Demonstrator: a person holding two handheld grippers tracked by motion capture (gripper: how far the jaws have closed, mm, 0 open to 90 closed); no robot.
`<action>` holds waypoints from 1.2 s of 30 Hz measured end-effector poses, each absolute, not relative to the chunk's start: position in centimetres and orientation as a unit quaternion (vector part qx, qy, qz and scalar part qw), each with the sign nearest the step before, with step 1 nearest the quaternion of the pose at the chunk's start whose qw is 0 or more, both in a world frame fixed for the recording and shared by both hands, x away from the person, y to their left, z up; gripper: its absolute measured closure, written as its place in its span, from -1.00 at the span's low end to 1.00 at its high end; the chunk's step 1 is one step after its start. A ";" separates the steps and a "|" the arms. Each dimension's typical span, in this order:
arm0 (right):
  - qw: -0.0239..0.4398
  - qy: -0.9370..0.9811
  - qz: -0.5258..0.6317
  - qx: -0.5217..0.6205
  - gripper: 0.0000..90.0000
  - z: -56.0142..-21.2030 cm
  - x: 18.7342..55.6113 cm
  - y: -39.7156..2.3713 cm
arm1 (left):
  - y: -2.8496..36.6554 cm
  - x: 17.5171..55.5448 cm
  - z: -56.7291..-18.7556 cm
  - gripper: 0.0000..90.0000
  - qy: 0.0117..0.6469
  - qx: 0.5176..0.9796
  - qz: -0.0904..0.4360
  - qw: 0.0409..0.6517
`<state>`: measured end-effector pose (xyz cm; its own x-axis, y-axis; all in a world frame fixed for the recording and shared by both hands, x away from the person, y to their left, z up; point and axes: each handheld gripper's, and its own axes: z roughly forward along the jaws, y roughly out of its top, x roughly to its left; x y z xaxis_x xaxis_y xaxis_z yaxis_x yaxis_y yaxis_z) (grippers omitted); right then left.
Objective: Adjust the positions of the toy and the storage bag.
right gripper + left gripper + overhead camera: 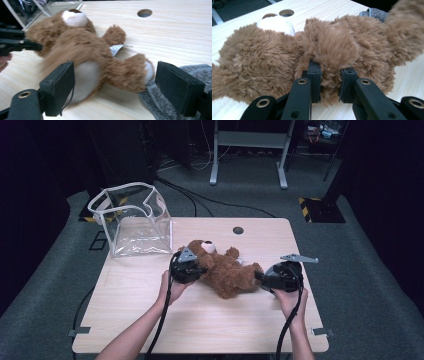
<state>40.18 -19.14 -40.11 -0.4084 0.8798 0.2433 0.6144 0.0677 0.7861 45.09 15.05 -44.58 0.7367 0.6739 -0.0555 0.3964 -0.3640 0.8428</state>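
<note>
The fluffy brown teddy bear [226, 269] lay on its back mid-table, just right of the clear plastic bag [134, 221]. Your left gripper [330, 86] pinched a tuft of its fur; your right gripper [113, 87] stood spread wide beside its leg, pressing nothing.

No words to read here. The tag [115, 49] on the bear [82, 50] is too blurred to make out.
</note>
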 end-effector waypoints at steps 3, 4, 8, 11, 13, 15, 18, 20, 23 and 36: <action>0.138 0.722 0.408 0.542 -0.70 -41.0 41.7 -19.5 | 15.8 44.7 -45.0 0.66 0.335 0.810 0.147 0.459; 0.133 0.727 0.399 0.543 -0.70 -41.4 42.2 -19.4 | 15.9 44.6 -45.2 0.66 0.336 0.809 0.147 0.460; 0.111 0.750 0.358 0.545 -0.71 -43.5 44.1 -18.3 | 16.3 44.3 -45.5 0.66 0.341 0.806 0.143 0.462; 0.096 0.749 0.352 0.553 -0.72 -44.4 44.9 -18.2 | 16.6 44.2 -45.8 0.66 0.343 0.806 0.139 0.461; 0.076 0.746 0.354 0.559 -0.72 -45.3 45.9 -18.2 | 16.7 44.0 -46.0 0.66 0.347 0.805 0.134 0.462; 0.060 0.748 0.352 0.559 -0.68 -46.0 46.8 -17.9 | 17.0 44.0 -46.3 0.66 0.346 0.805 0.135 0.462; 0.040 0.756 0.349 0.552 -0.49 -46.6 47.5 -17.4 | 17.2 43.9 -46.4 0.66 0.350 0.804 0.130 0.462; 0.029 0.754 0.346 0.558 -0.34 -46.7 47.5 -17.2 | 17.2 43.9 -46.4 0.66 0.350 0.804 0.129 0.462; 0.005 0.750 0.348 0.562 0.03 -47.4 47.7 -17.1 | 17.1 43.8 -46.5 0.66 0.349 0.804 0.129 0.463; 0.038 0.765 0.342 0.544 0.75 -47.4 47.1 -16.3 | 17.1 43.7 -46.3 0.67 0.345 0.803 0.147 0.463</action>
